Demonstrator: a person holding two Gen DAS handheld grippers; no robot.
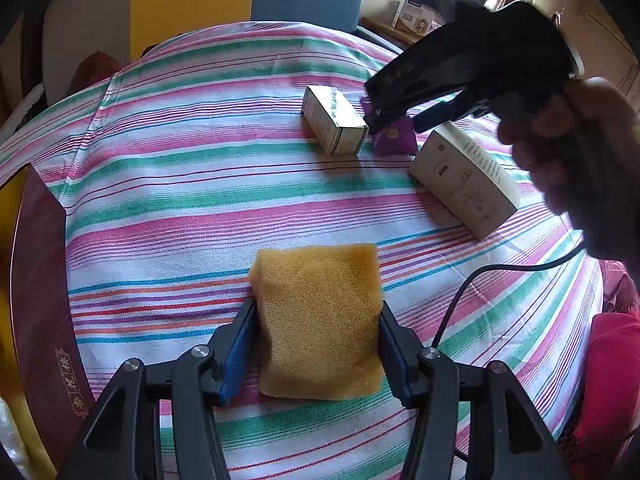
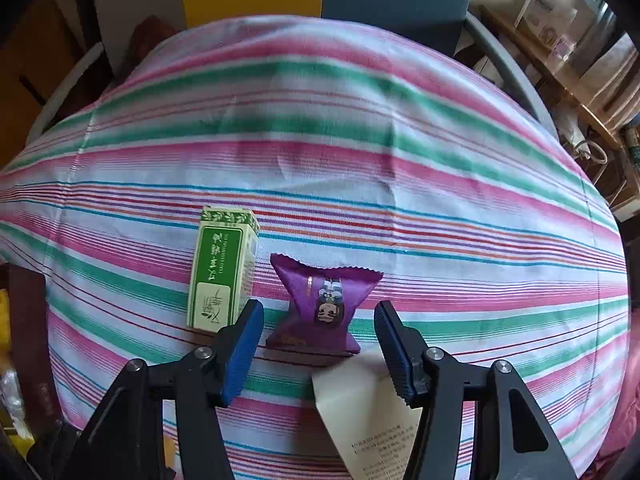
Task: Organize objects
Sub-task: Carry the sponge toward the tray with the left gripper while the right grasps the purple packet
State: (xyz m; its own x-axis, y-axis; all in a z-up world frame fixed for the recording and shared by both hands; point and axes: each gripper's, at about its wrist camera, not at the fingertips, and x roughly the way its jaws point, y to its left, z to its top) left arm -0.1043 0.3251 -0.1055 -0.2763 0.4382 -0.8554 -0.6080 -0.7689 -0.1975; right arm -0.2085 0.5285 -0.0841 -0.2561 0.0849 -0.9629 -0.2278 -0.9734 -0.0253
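Observation:
A yellow sponge sits between the fingers of my left gripper, whose blue pads press on its two sides just above the striped tablecloth. A purple snack packet lies flat on the cloth between the fingers of my right gripper; there is a gap on each side, so the jaws stand open around it. In the left wrist view the right gripper points steeply down over the same purple packet. A small green and white box lies just left of the packet.
A larger white box lies right of the packet, its corner under the right finger. A dark red box stands at the left table edge. A black cable trails across the cloth. A hand holds the right gripper.

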